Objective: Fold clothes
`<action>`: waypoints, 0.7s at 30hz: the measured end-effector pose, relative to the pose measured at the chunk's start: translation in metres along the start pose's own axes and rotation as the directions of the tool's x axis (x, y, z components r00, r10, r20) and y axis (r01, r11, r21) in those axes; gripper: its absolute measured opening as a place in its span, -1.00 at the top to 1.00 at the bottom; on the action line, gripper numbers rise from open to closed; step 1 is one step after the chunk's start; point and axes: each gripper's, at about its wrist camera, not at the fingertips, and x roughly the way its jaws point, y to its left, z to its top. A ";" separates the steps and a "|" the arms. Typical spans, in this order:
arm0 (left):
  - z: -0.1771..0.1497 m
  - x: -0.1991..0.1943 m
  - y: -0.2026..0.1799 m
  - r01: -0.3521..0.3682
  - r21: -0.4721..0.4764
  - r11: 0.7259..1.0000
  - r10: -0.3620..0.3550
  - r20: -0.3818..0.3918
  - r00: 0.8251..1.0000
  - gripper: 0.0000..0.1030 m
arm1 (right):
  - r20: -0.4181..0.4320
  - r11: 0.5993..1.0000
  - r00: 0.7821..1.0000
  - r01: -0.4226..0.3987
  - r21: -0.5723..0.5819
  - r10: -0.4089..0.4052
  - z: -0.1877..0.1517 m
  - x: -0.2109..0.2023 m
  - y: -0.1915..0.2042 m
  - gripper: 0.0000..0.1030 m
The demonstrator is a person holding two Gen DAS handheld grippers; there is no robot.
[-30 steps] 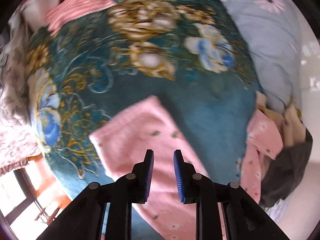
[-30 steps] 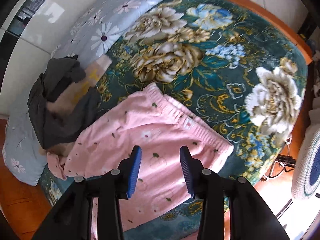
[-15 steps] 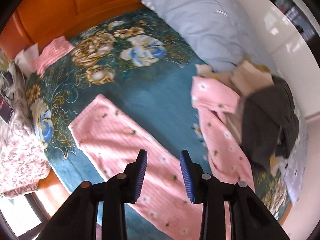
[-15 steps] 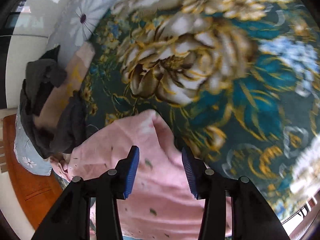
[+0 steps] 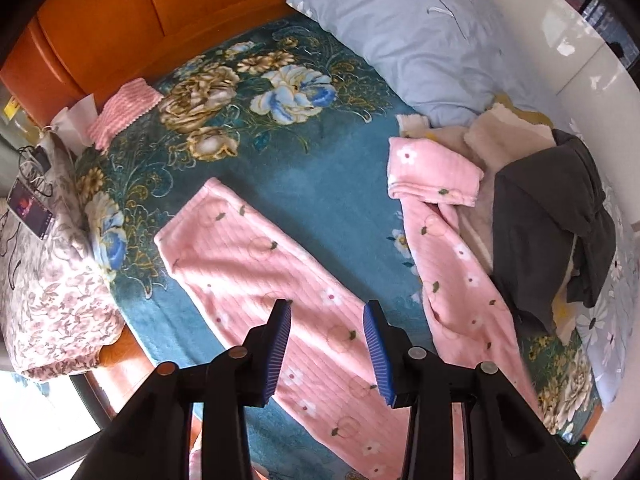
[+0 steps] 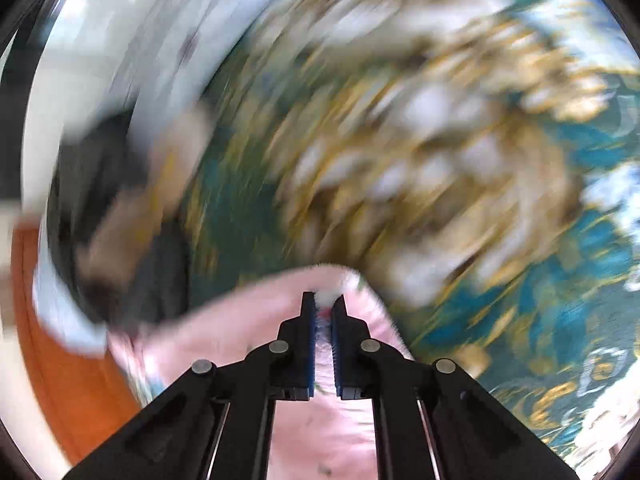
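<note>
Pink flower-print pyjama trousers lie flat on the teal floral blanket, one leg running toward the near edge. My left gripper hangs above that leg, pointing down. Its jaws are opening and the blue pads touch nothing. In the blurred right wrist view, my right gripper is shut on a corner of the pink trousers, and a fluffy tuft of fabric shows between the pad tips.
At the right lies a heap of clothes: a pink top, a cream garment and a dark grey garment. Beyond are a light blue daisy pillow and an orange headboard. A floral quilt and phone lie left.
My left gripper rose, moved along the trouser leg and widened. My right gripper dropped to the trousers' corner and shut on it.
</note>
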 end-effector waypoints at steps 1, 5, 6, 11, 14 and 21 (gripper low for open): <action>0.001 0.004 -0.001 0.005 0.009 1.000 -0.005 -0.006 1.000 0.20 | 0.020 0.999 0.999 0.033 0.037 -0.034 0.009 -0.004 -0.008 0.88; 0.007 0.022 -0.001 0.036 0.008 0.999 -0.036 -0.043 0.998 0.20 | -0.014 0.996 0.996 0.087 0.019 -0.086 0.009 -0.001 -0.010 0.87; 0.009 0.027 -0.001 0.043 0.008 0.999 -0.042 -0.051 0.998 0.20 | -0.015 0.998 0.998 0.067 0.001 -0.067 0.005 -0.003 -0.006 0.82; 0.040 0.064 -0.020 0.082 0.100 0.992 -0.074 -0.079 0.994 0.19 | 0.148 0.995 0.985 0.095 -0.018 -0.091 -0.024 -0.057 0.017 0.16; 0.063 0.092 -0.056 0.112 0.257 0.960 -0.095 -0.080 0.992 0.09 | 0.223 0.991 0.971 0.108 -0.074 -0.089 -0.058 -0.096 0.037 0.16; 0.097 0.159 -0.155 0.123 0.608 0.784 -0.096 -0.077 0.992 0.01 | 0.260 0.983 0.954 0.171 -0.064 -0.149 -0.188 -0.132 0.078 0.02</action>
